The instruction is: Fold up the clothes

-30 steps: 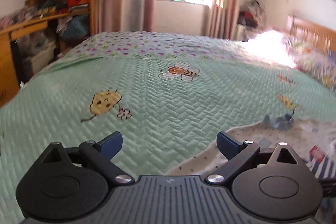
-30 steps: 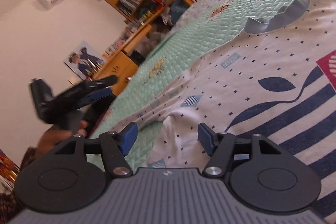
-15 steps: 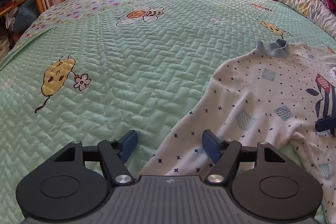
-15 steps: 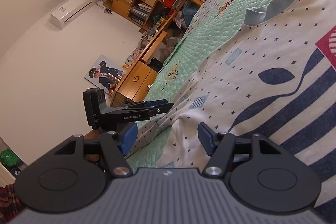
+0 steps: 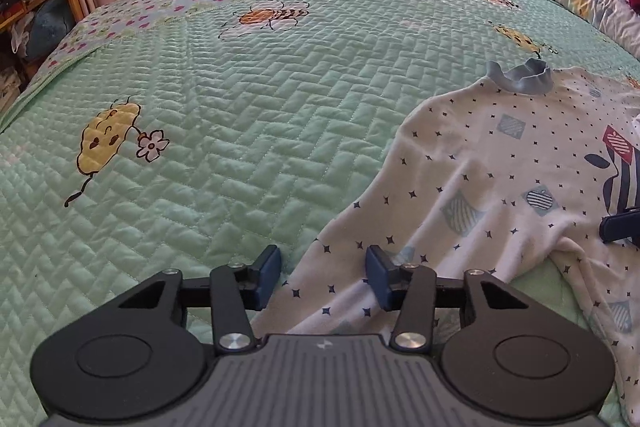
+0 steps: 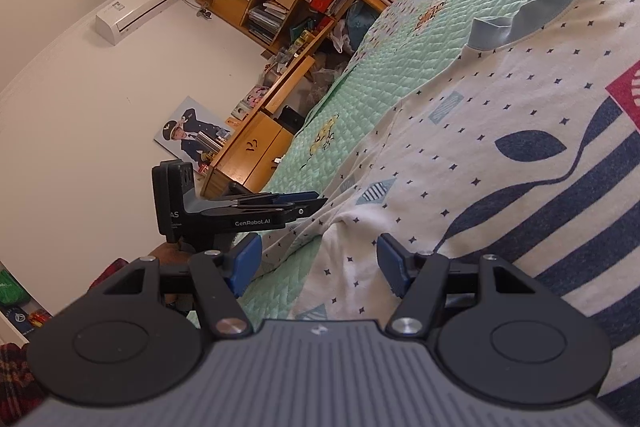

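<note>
- Left gripper (image 5: pixel 323 277) low over the bed, pointing down; the shirt's (image 5: pixel 500 179) sleeve runs between its blue pads (image 5: pixel 267 277).
- Its jaws have just been closing; a gap still shows between each pad and the cloth, so no pinch yet.
- Right gripper (image 6: pixel 320 269) nearly level at the shirt's near edge, jaws spread and holding nothing; a raised fold of cloth lies between and just beyond its pads.
- In the right wrist view, the left gripper shows side-on to the left, tips at the sleeve, a hand (image 6: pixel 168 251) behind it.
- In the left wrist view, one dark tip of the right gripper (image 5: pixel 618 225) shows at the right edge, over the shirt.
- Shirt lies spread on the right part of the green quilt (image 5: pixel 240 107), collar (image 5: pixel 520 77) toward the far side.
- Look: white cloth with small dark stars, pale-blue squares, navy stripes and leaf, a red patch; pale-blue ruffled collar.
- Sleeve rumpled, its edge lifted over quilt near the right gripper.
</note>
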